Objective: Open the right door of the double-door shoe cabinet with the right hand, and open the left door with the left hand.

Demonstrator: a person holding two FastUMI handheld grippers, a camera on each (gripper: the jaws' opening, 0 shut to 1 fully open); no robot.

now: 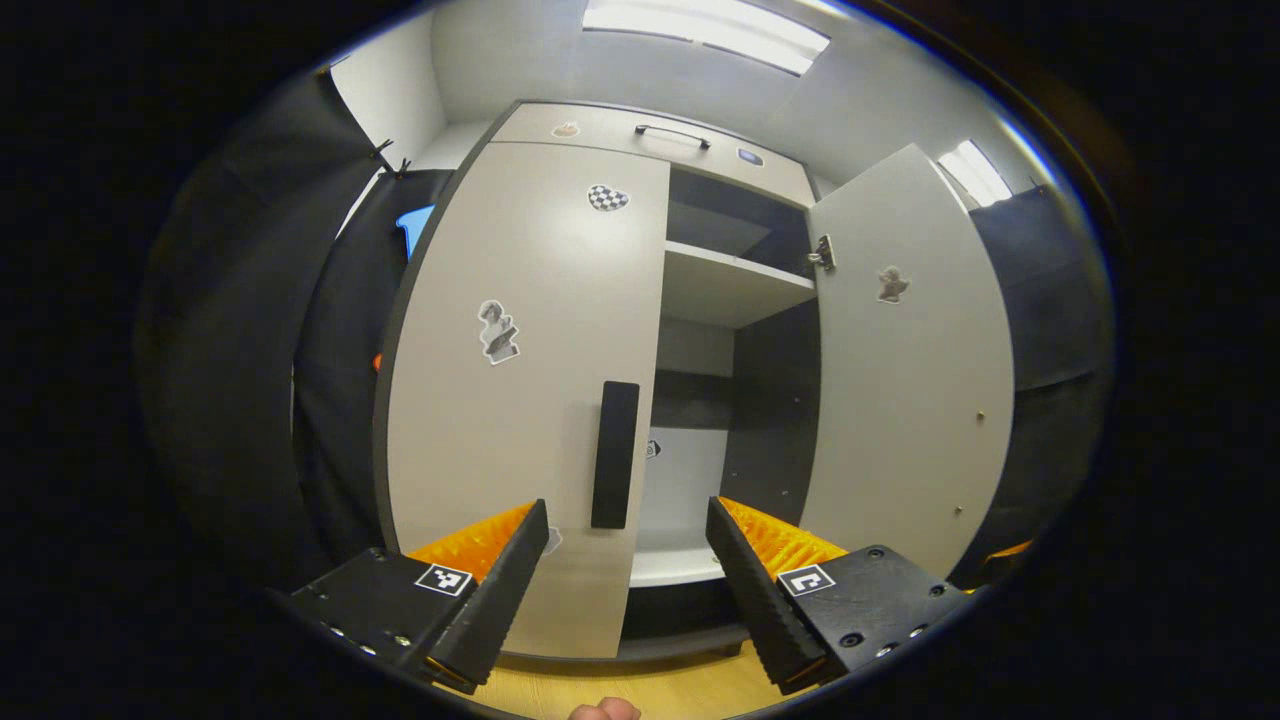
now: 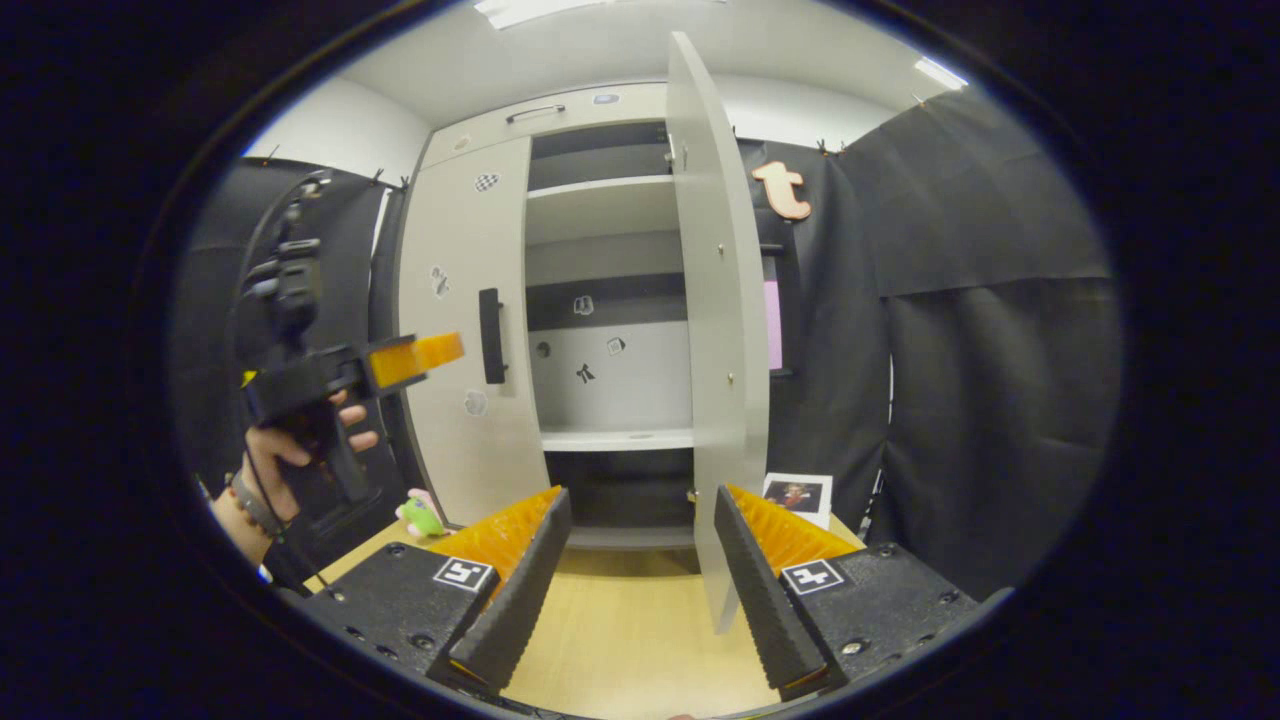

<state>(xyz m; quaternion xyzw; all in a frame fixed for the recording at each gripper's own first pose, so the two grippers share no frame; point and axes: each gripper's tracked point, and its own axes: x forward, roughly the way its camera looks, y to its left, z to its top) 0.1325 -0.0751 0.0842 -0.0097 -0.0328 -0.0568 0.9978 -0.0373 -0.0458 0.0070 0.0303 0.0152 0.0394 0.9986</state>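
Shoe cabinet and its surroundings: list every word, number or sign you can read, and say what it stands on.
No word or number can be read.
Door stickers on the left door: pictures, no text.
Back-panel stickers inside the cabinet: too small to read.
Photo card: too small to read.
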